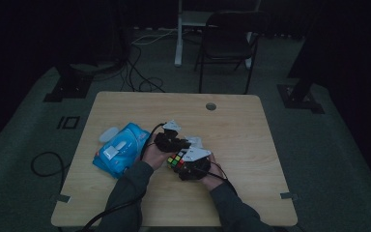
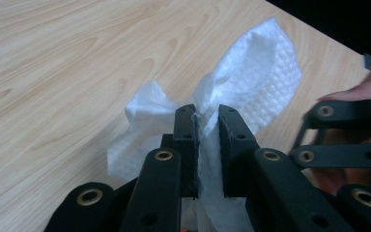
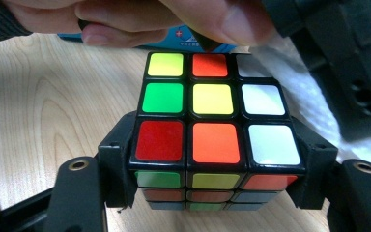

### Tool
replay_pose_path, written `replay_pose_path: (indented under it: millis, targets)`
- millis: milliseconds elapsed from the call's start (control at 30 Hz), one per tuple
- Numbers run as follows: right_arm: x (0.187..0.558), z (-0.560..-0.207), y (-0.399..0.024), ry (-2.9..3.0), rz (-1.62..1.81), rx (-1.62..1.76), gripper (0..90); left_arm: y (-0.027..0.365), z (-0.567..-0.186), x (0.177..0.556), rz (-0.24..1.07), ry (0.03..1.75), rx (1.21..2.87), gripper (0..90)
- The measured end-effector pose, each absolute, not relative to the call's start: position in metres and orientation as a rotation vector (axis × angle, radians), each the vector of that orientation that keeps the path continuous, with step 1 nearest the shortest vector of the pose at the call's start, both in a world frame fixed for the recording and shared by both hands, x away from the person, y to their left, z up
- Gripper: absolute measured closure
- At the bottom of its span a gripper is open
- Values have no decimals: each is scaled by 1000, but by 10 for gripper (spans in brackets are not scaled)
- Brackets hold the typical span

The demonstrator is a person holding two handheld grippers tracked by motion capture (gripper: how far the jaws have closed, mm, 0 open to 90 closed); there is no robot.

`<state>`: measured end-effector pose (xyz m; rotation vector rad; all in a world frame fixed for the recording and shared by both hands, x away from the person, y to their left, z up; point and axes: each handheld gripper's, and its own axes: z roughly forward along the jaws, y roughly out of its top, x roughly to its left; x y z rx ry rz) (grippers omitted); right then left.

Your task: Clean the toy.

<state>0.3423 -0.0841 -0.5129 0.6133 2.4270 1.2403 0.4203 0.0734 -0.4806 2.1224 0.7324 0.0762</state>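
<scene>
A scrambled Rubik's cube (image 3: 212,111) sits between the jaws of my right gripper (image 3: 212,166), which is shut on its two sides. In the high view the cube (image 1: 175,160) is near the table's middle, with the right gripper (image 1: 187,167) just behind it. My left gripper (image 2: 206,123) is shut on a crumpled white wipe (image 2: 258,72) that sticks up past its tips. In the high view the left gripper (image 1: 174,141) hovers right above the cube. The left hand (image 3: 140,19) and the wipe (image 3: 319,113) lie close over the cube's far edge.
A blue pack of wipes (image 1: 121,149) lies left of the hands, with a small white object (image 1: 108,134) beside it. The wooden table (image 1: 251,135) has a round cable hole (image 1: 210,106) at the back. A dark chair (image 1: 227,43) stands beyond the table.
</scene>
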Motion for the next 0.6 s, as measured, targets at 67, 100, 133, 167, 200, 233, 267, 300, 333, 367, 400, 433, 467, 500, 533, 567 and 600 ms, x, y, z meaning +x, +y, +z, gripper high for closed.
replay_pose_path:
  millis: [67, 100, 133, 167, 200, 233, 267, 300, 333, 367, 400, 433, 467, 500, 533, 567, 600]
  targets:
    - [342, -513, -84, 2426, 1240, 613, 342, 76, -481, 422, 84, 749, 2123, 811]
    - [342, -513, -84, 2426, 1240, 612, 342, 77, -481, 423, 88, 755, 2124, 811]
    - [342, -513, -84, 2426, 1241, 612, 342, 78, -481, 423, 89, 765, 2119, 811]
    - [342, -513, -84, 2426, 1241, 612, 342, 78, -481, 423, 89, 765, 2119, 811]
    - [342, -513, -84, 2426, 1240, 612, 342, 79, -482, 424, 92, 774, 2117, 811]
    - [342, -512, -84, 2425, 1241, 612, 342, 80, -482, 425, 94, 778, 2118, 811]
    - [342, -512, -84, 2424, 1241, 610, 342, 81, -482, 425, 97, 781, 2119, 811]
    - [342, -512, -84, 2423, 1241, 610, 342, 81, -482, 425, 96, 787, 2119, 811]
    - [342, -512, -84, 2423, 1241, 612, 342, 82, -482, 426, 98, 789, 2118, 811]
    - [342, -512, -84, 2423, 1242, 611, 342, 82, -483, 426, 98, 793, 2118, 811]
    - [342, -512, -84, 2423, 1242, 611, 342, 82, -483, 426, 97, 797, 2121, 811]
    - [342, -512, -84, 2422, 1242, 610, 342, 82, -483, 426, 97, 799, 2123, 811]
    - [342, -512, -84, 2423, 1241, 610, 342, 81, -483, 426, 96, 797, 2122, 811]
    - [341, -512, -84, 2424, 1241, 610, 342, 81, -483, 426, 92, 795, 2124, 811]
    - [341, -512, -84, 2424, 1241, 609, 342, 80, -483, 425, 90, 793, 2125, 811]
    - [341, -512, -84, 2424, 1241, 609, 342, 79, -483, 425, 87, 790, 2124, 811]
    - [341, -512, -84, 2424, 1242, 609, 342, 78, -484, 425, 84, 785, 2125, 811]
